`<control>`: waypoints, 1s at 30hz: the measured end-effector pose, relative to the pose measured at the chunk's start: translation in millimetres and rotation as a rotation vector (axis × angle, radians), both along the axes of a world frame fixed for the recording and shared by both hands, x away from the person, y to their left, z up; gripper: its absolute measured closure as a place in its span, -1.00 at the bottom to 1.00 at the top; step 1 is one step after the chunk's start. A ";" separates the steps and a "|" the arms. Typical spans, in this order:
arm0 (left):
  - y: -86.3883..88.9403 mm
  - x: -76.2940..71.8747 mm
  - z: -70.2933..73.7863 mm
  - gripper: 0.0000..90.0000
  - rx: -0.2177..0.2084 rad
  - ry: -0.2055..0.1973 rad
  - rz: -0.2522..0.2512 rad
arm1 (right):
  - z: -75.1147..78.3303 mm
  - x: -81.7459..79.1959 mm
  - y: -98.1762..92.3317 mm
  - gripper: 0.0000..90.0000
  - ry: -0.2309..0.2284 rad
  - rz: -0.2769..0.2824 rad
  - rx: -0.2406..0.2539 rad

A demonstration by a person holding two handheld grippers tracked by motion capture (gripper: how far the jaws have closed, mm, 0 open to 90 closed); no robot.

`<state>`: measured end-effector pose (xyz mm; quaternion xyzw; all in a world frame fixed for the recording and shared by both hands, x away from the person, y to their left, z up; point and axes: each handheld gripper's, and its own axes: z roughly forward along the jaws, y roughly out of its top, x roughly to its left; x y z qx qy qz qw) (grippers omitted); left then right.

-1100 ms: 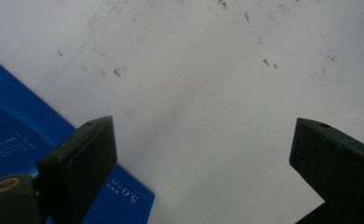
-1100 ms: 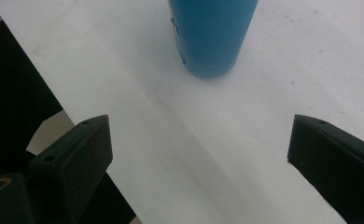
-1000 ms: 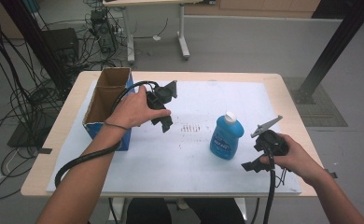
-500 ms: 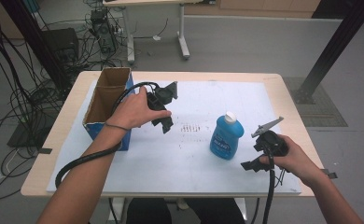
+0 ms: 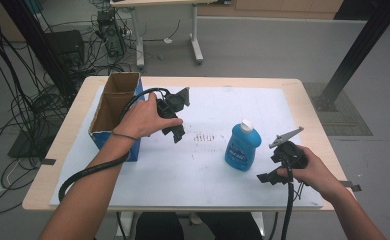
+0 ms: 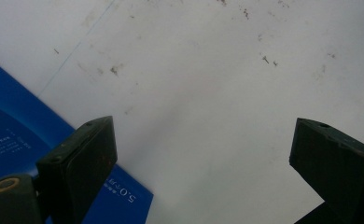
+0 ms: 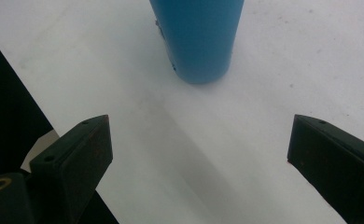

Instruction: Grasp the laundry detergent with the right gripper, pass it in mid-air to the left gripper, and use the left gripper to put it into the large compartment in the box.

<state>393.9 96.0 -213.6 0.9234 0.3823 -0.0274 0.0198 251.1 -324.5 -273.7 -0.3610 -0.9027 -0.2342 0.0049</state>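
The blue bottle (image 5: 242, 147) stands upright right of the tabletop's middle, with bare white sheet (image 5: 193, 165) all around. The right gripper (image 5: 273, 170) sits near the front right corner, just beside the bottle, jaws wide and empty. The left gripper (image 5: 175, 120) hangs by the cardboard box (image 5: 114, 114) at the left edge, also gaping, holding nothing.

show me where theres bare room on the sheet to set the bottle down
Widest free patch: the white sheet between the cardboard box and the blue bottle. The far right stretch beyond the bottle is bare too. It is crowded beside the box, where the left gripper hovers.
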 end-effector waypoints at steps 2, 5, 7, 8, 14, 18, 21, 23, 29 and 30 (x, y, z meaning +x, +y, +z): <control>0.2 0.0 -0.3 -0.83 -0.001 0.000 0.001 | -0.9 -0.5 -0.4 -0.86 -0.006 -0.002 0.003; -0.2 0.4 0.3 -0.83 0.001 -0.001 -0.002 | -2.0 -0.9 -0.9 -0.86 -0.009 -0.005 0.008; -0.2 0.4 0.8 -0.83 0.000 -0.001 -0.001 | -3.0 -1.2 -1.0 -0.86 -0.012 -0.006 0.010; 0.0 0.6 1.2 -0.83 -0.001 -0.002 -0.005 | -3.9 -1.4 -1.2 -0.86 -0.012 -0.006 0.013; 0.3 0.0 2.4 -0.83 -0.001 -0.006 -0.003 | -9.3 -2.6 -1.9 -0.86 -0.023 -0.005 0.021; 0.8 -0.2 1.1 -0.83 -0.001 -0.003 -0.001 | -14.5 -4.7 -3.9 -0.86 -0.032 -0.008 0.038; 0.6 -0.2 0.1 -0.83 0.000 -0.001 0.000 | -18.1 -6.9 -5.4 -0.86 -0.038 -0.013 0.051; 0.4 0.0 -0.1 -0.83 0.000 0.000 -0.003 | -20.6 -8.5 -7.2 -0.86 -0.046 -0.015 0.065; 0.1 -0.4 0.0 -0.83 -0.001 -0.001 -0.003 | -28.0 -14.4 -14.0 -0.87 -0.084 -0.023 0.112; 0.2 -0.5 -0.3 -0.83 -0.002 0.000 -0.003 | -28.9 -15.4 -15.0 -0.87 -0.091 -0.024 0.118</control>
